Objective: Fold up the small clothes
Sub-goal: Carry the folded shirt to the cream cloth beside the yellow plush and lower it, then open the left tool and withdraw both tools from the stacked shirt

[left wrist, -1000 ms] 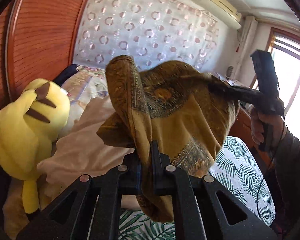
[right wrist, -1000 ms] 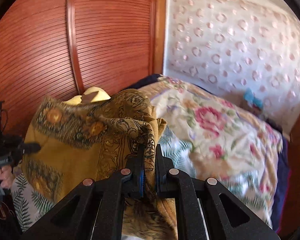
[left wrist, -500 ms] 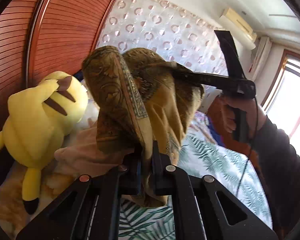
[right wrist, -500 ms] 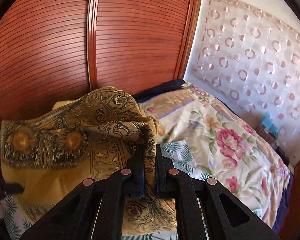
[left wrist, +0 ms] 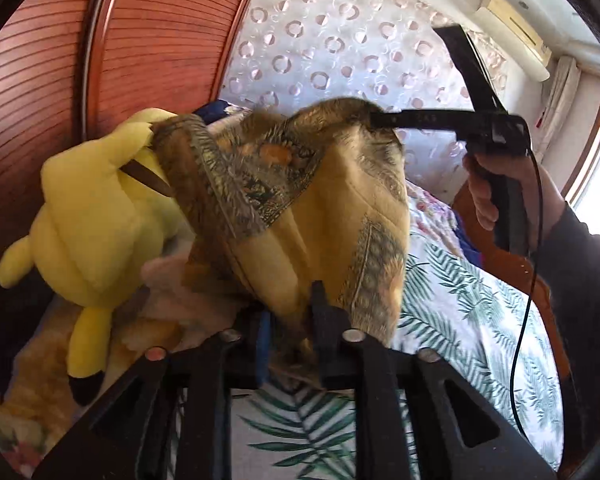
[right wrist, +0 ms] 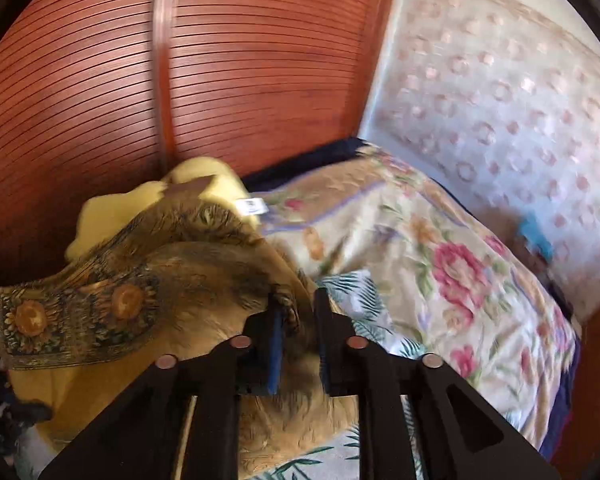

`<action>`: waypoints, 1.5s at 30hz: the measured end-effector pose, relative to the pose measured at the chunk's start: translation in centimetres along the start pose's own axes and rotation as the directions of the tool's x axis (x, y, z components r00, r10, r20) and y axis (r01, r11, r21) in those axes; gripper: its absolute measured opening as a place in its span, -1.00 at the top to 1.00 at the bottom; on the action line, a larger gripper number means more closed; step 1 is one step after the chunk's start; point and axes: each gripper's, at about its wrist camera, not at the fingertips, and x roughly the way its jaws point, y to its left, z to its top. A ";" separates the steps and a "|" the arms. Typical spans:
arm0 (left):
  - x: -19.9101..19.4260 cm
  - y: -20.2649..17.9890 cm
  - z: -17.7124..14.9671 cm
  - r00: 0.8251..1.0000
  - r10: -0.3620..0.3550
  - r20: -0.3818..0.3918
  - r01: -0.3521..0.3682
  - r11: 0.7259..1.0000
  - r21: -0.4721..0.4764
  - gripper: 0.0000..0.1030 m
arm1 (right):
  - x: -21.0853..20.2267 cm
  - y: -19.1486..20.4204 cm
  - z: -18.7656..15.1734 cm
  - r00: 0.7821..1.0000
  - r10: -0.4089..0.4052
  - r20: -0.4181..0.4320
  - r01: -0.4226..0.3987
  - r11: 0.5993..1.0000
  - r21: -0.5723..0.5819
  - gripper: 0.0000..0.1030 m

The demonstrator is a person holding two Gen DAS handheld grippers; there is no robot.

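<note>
- The scarf [left wrist: 332,208], a mustard cloth with a dark sunflower border, hangs in the air above the bed [left wrist: 472,304], held up between the two grippers.
- In the left wrist view, the left gripper [left wrist: 290,312] has its jaws slightly apart, with a bunch of the scarf's lower edge running down between them; whether the pads still press the cloth cannot be told.
- In the same view, the right gripper [left wrist: 374,120] reaches in from the right, its fingers buried in the scarf's top fold. The hand [left wrist: 496,184] holds its grip, and a black cable [left wrist: 528,292] trails down from it.
- In the right wrist view, the right gripper [right wrist: 296,316] shows a clear gap between its jaws; cloth lies in that gap and drapes over the left finger [right wrist: 274,344]. A firm pinch cannot be confirmed here.
- From that side the scarf [right wrist: 112,312] spreads leftward, its sunflower band stretched flat.
- A yellow plush [left wrist: 96,220] sits behind the scarf on the left, against the wooden slatted wall [left wrist: 148,40]; the cloth's border overlaps its head.
- The plush [right wrist: 204,184] also peeks above the scarf in the right wrist view, a small white tag beside it.
- A floral quilt [right wrist: 440,264] lies bunched at the bed's head, near the circle-patterned curtain [right wrist: 520,88].
- The bed's sheet has a green palm-leaf print.
- The right wrist view is blurred by motion.
</note>
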 end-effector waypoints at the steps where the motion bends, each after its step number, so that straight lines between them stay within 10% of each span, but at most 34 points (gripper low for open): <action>1: -0.1 0.0 0.1 1.000 0.009 0.004 -0.009 1.000 0.012 0.45 | 0.2 -0.3 -0.3 1.000 -0.011 0.008 0.010 1.000 0.024 0.21; 7: -1.0 -0.4 0.0 0.999 0.041 0.023 -0.043 0.994 0.096 0.15 | -0.3 0.6 -2.9 0.995 0.032 0.093 -0.040 0.996 0.085 0.00; 11: -1.9 -0.8 0.2 0.995 0.069 0.065 -0.078 0.987 0.138 -0.59 | 2.4 1.5 -5.1 0.997 0.071 0.035 -0.074 0.993 0.091 0.00; 23: -4.8 -2.0 1.3 0.989 0.091 0.118 -0.114 0.974 0.198 -0.66 | 5.0 1.1 -9.3 0.997 0.023 0.071 -0.037 0.978 0.205 -0.25; 45: -8.0 -8.9 -4.4 0.995 -0.016 0.099 -0.016 0.949 0.316 -0.66 | -18.3 6.7 -23.9 0.979 -0.128 0.156 0.069 0.938 0.340 -0.31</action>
